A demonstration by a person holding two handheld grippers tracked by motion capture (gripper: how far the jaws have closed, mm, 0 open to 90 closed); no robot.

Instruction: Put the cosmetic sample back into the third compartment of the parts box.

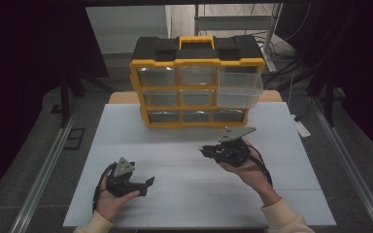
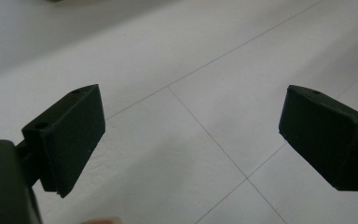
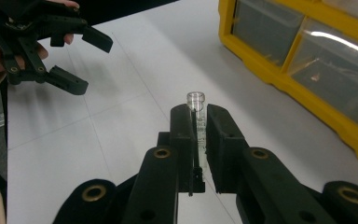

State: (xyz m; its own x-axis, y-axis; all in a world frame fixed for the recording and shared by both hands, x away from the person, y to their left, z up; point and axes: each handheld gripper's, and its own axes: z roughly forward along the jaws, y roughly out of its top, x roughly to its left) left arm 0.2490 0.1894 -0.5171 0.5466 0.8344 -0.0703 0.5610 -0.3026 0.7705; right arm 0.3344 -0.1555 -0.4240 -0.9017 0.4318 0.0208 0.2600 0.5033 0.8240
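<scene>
The right gripper [image 3: 199,140] clamps a small clear tube [image 3: 197,122] between its jaws, above the desk [image 1: 184,194] in front of the yellow drawer cabinet [image 1: 197,87]. The left gripper [image 1: 148,187], nearer the person, hangs wide and empty, well apart from the cabinet.

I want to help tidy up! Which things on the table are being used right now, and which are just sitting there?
In use:
- small clear tube, clamped between the right gripper jaws
- yellow drawer organizer, its top right drawer pulled out

Just there:
- left gripper, open, holding nothing
- white table
- cables on the floor behind
</scene>
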